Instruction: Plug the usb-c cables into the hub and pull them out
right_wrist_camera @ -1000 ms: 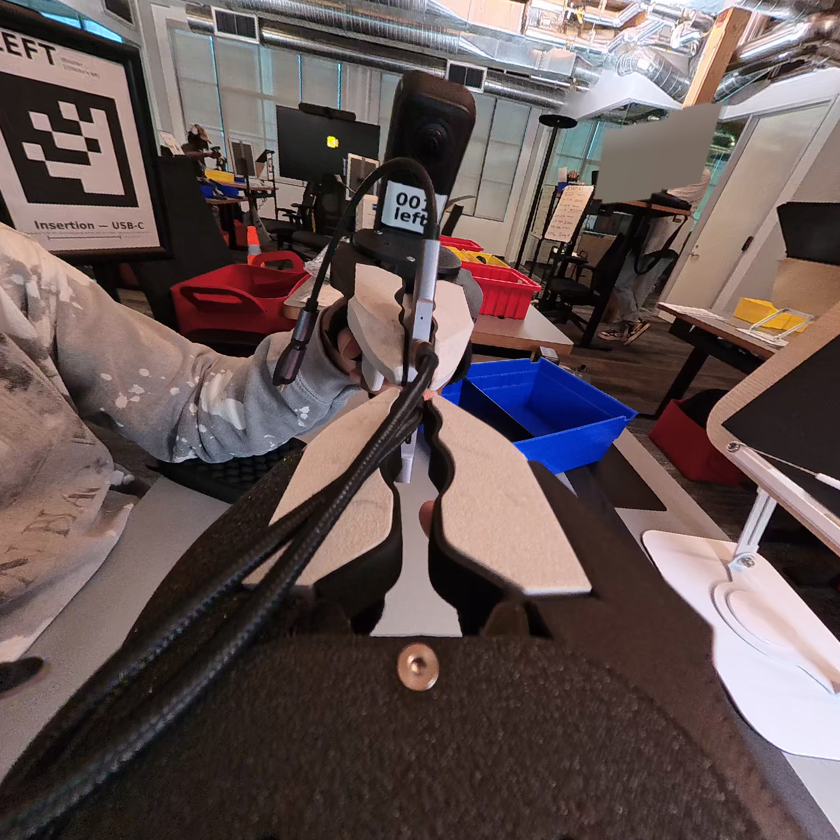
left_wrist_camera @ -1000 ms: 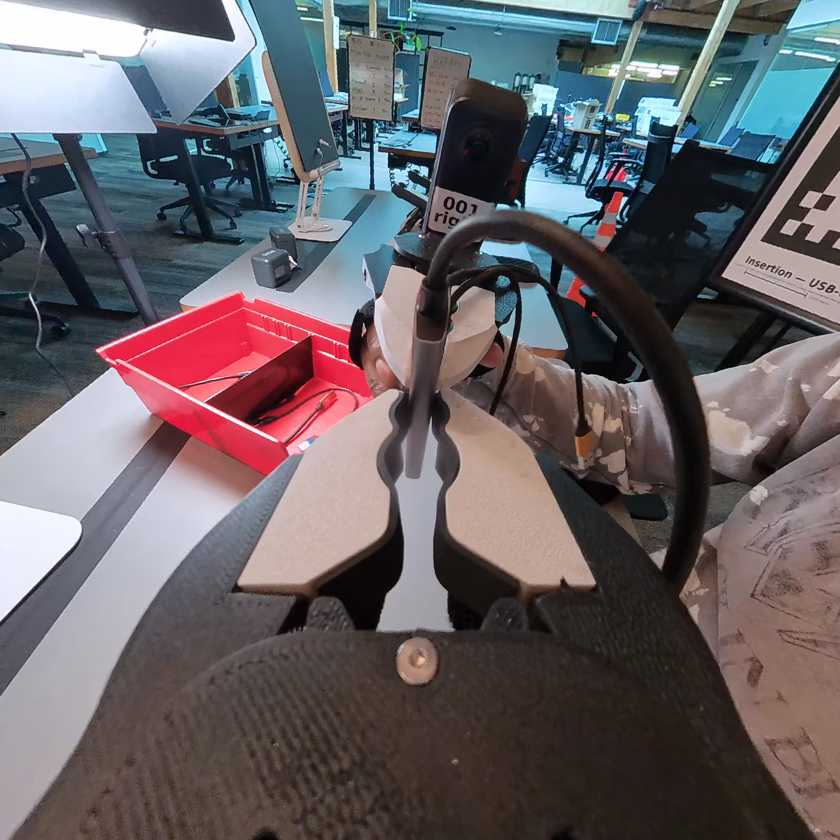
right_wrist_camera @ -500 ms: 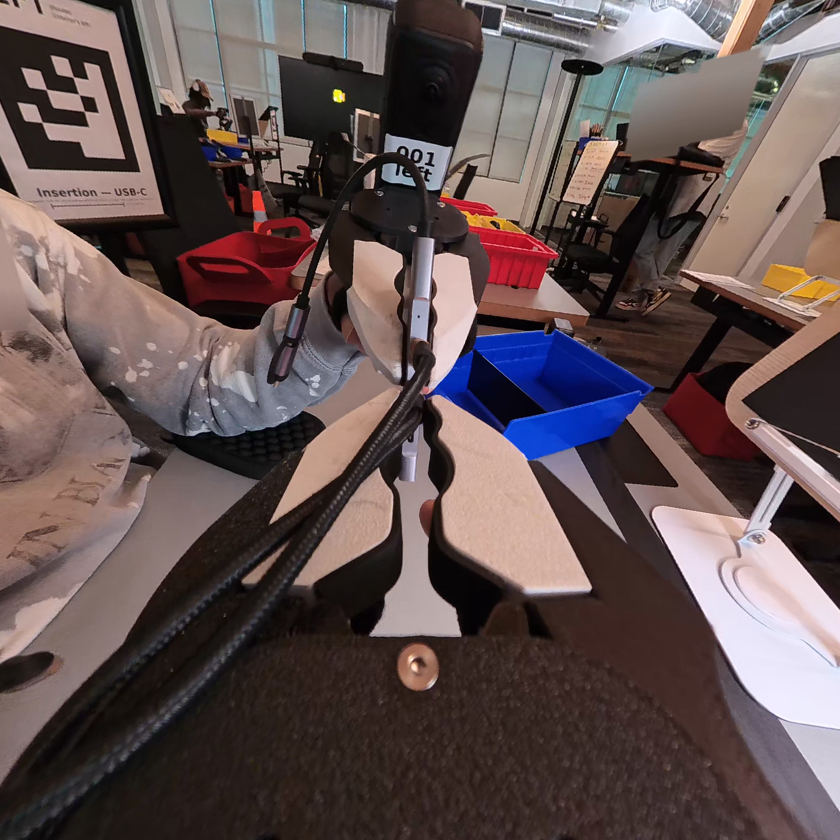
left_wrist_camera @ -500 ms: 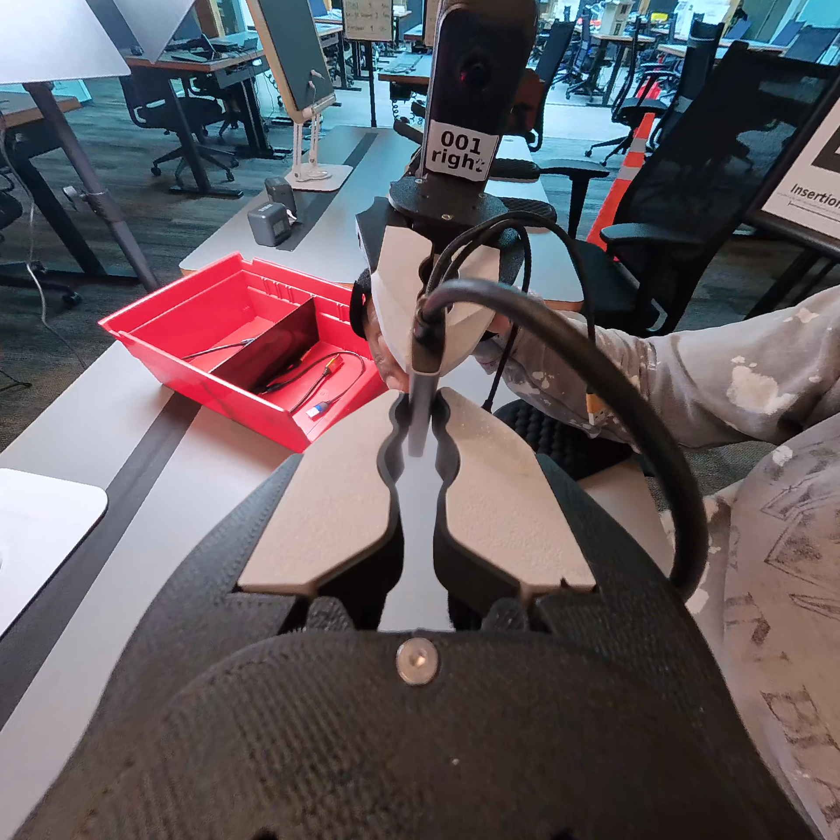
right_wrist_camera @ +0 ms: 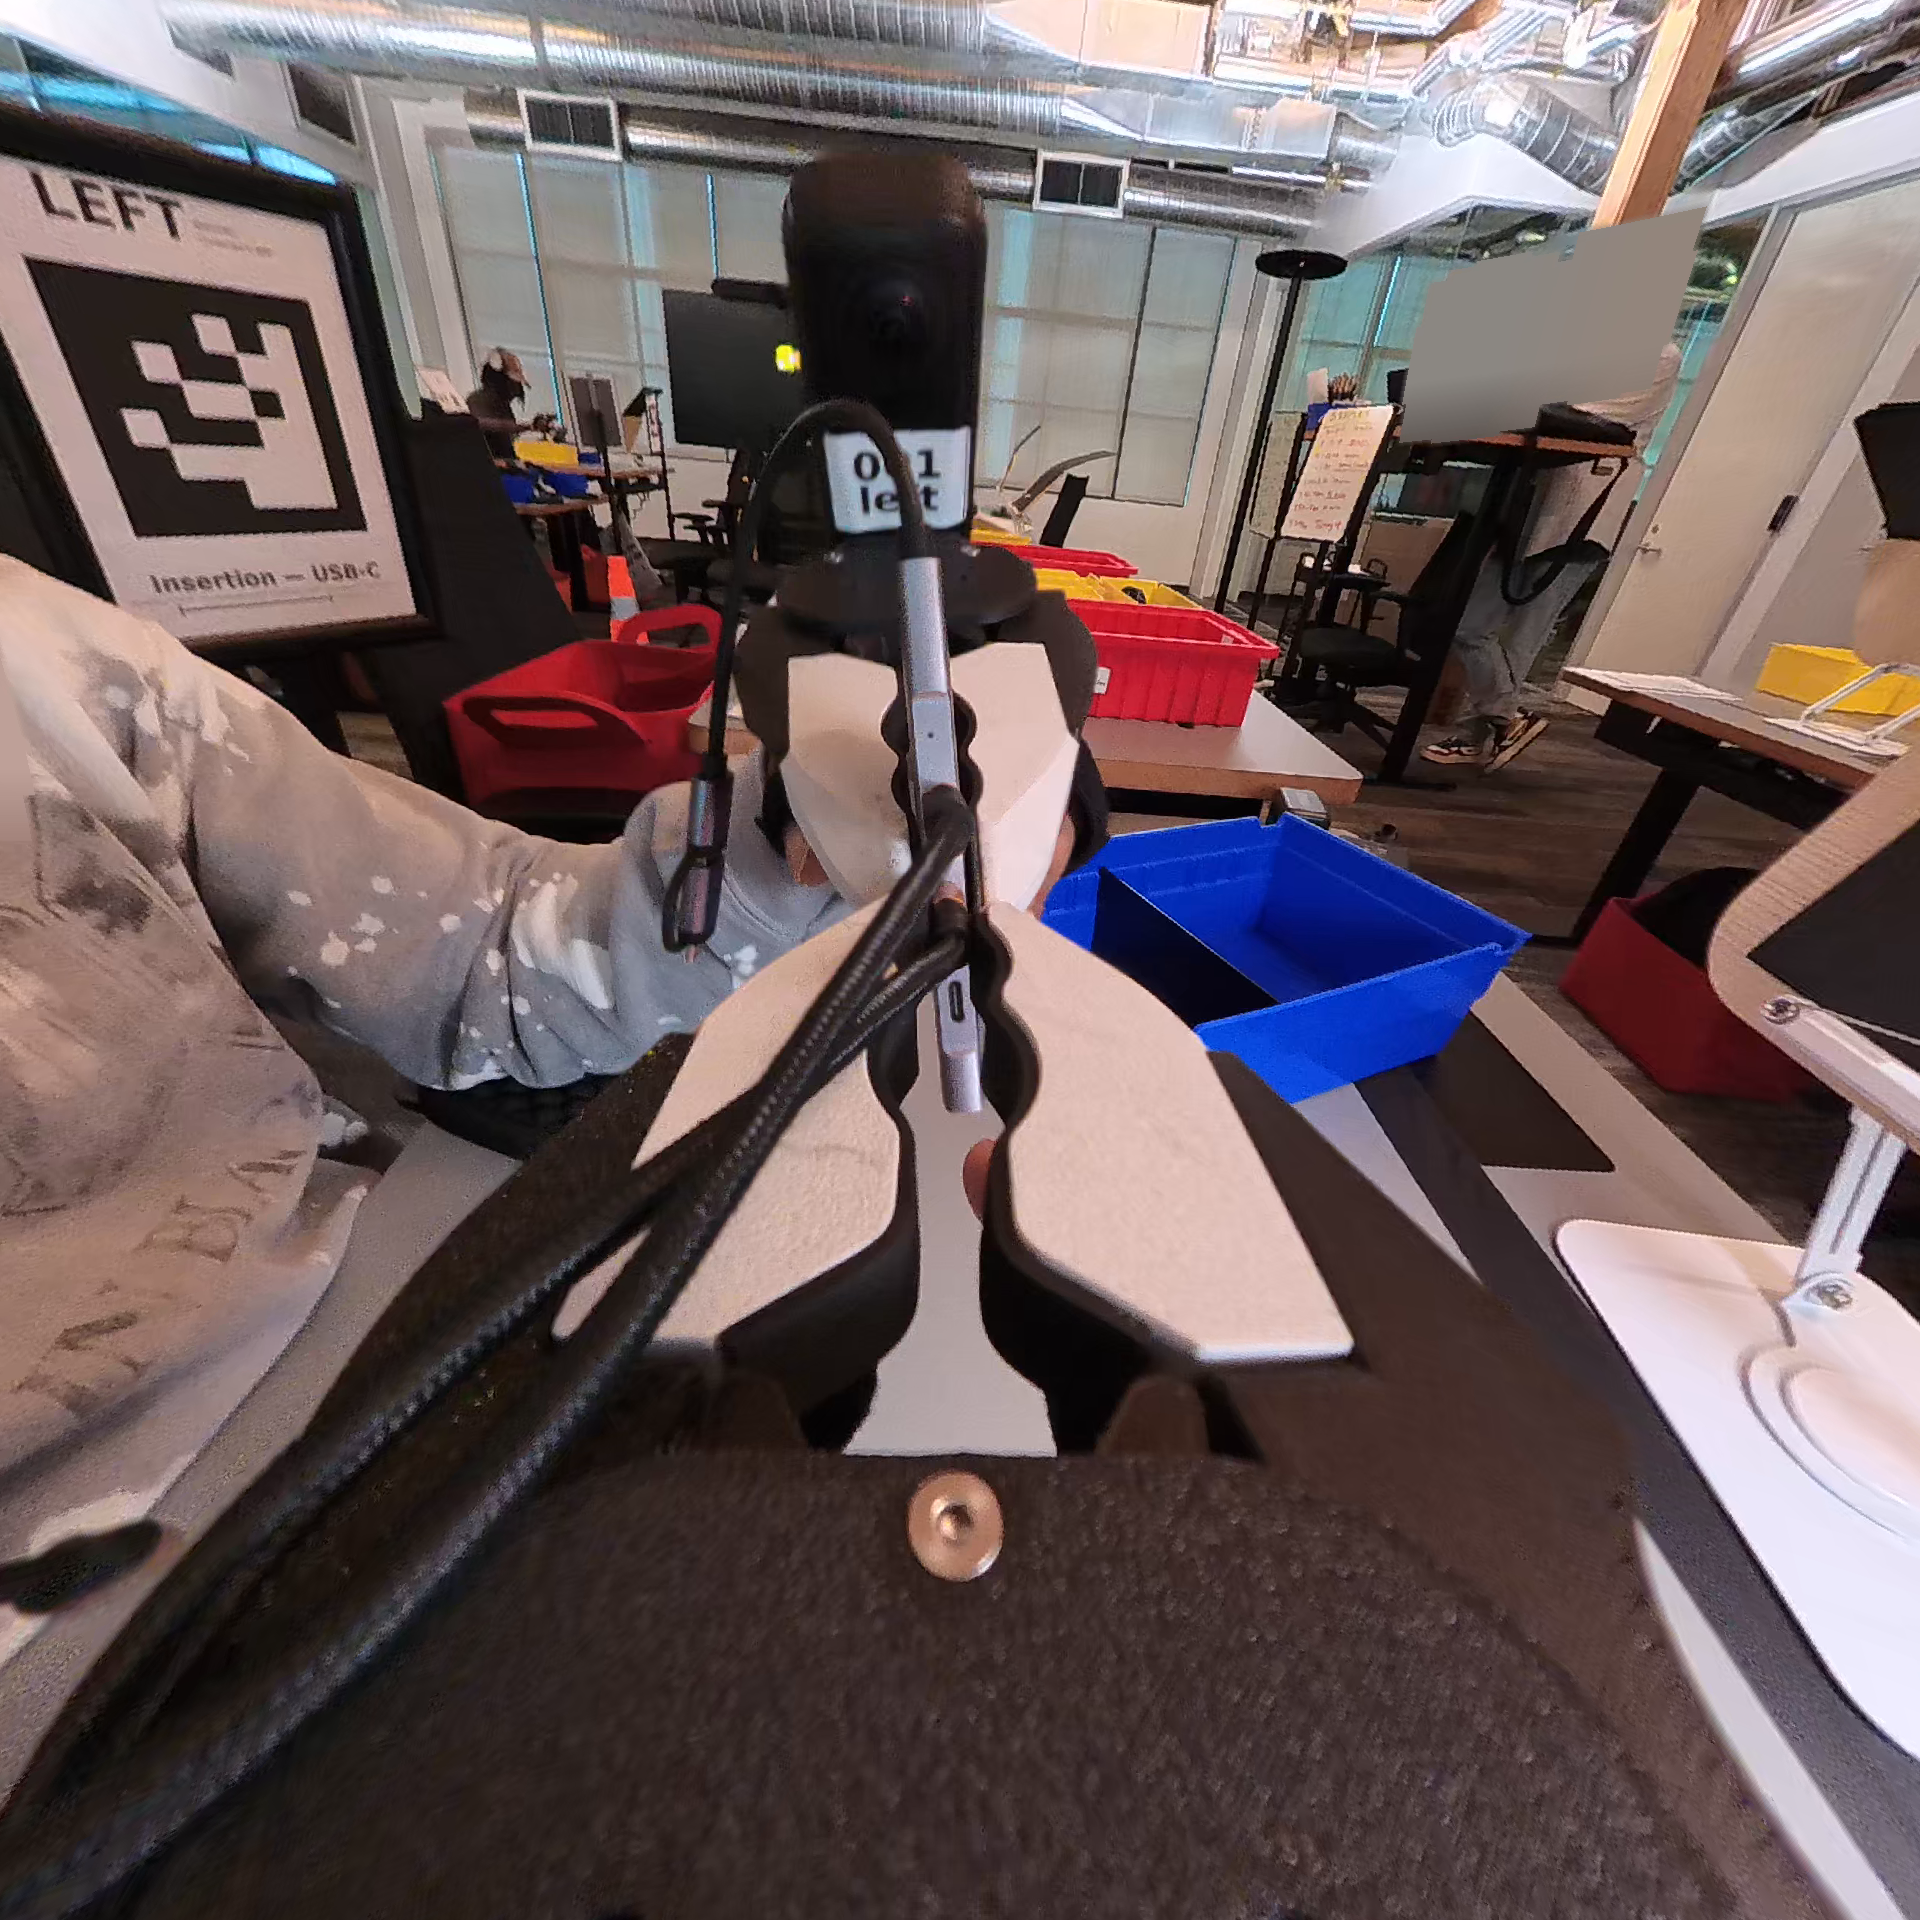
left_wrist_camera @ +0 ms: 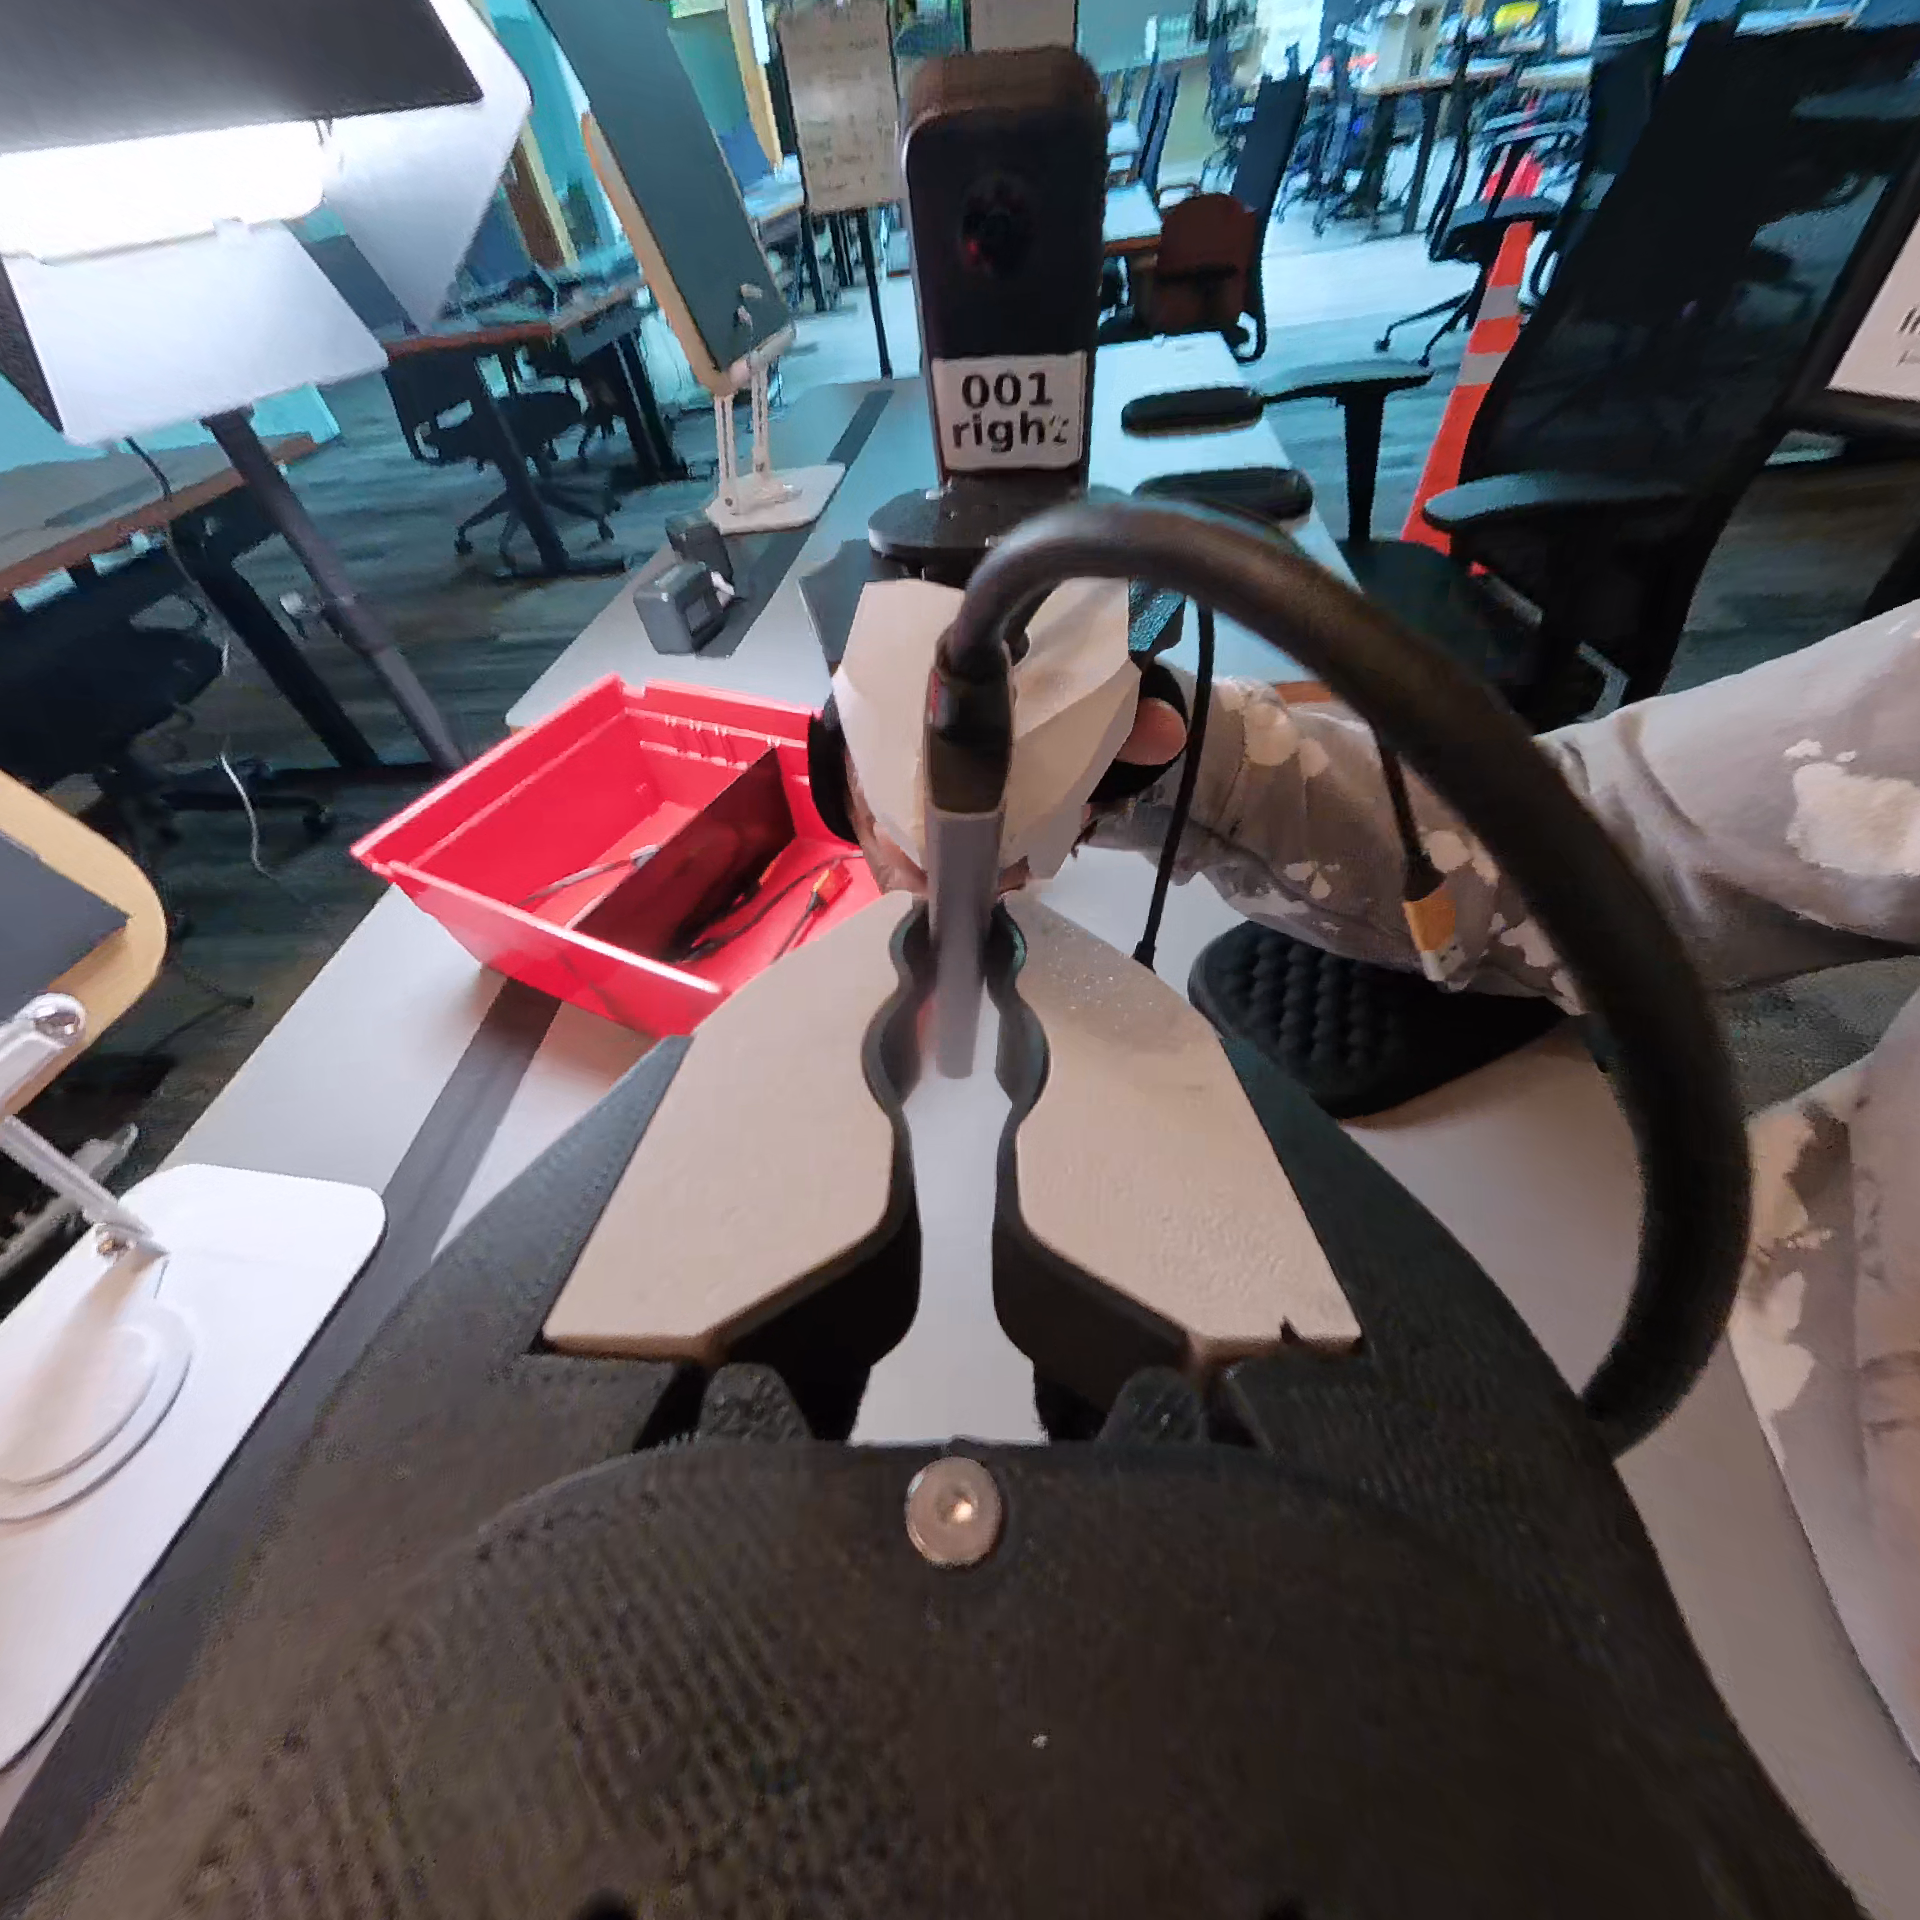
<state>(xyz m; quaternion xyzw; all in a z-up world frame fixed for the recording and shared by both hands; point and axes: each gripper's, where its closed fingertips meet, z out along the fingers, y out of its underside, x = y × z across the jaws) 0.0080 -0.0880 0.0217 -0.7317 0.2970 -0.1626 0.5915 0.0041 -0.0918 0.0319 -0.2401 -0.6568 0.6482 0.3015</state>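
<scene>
Above the grey hub [left_wrist_camera: 956, 935], clenched in the left gripper [left_wrist_camera: 954, 997], the right gripper [right_wrist_camera: 951, 1023] clamps braided cables [right_wrist_camera: 727, 1132]; next, seat or withdraw a plug squarely.

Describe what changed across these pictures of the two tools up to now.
The left tool and right tool dipped together, then lifted again; the looping cable bobbed. Unchanged: left shut on the hub, right on the plug, tips meeting.

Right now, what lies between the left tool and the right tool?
The grey hub bridges that gap, a braided cable joining it midway; right wrist view shows it.
</scene>
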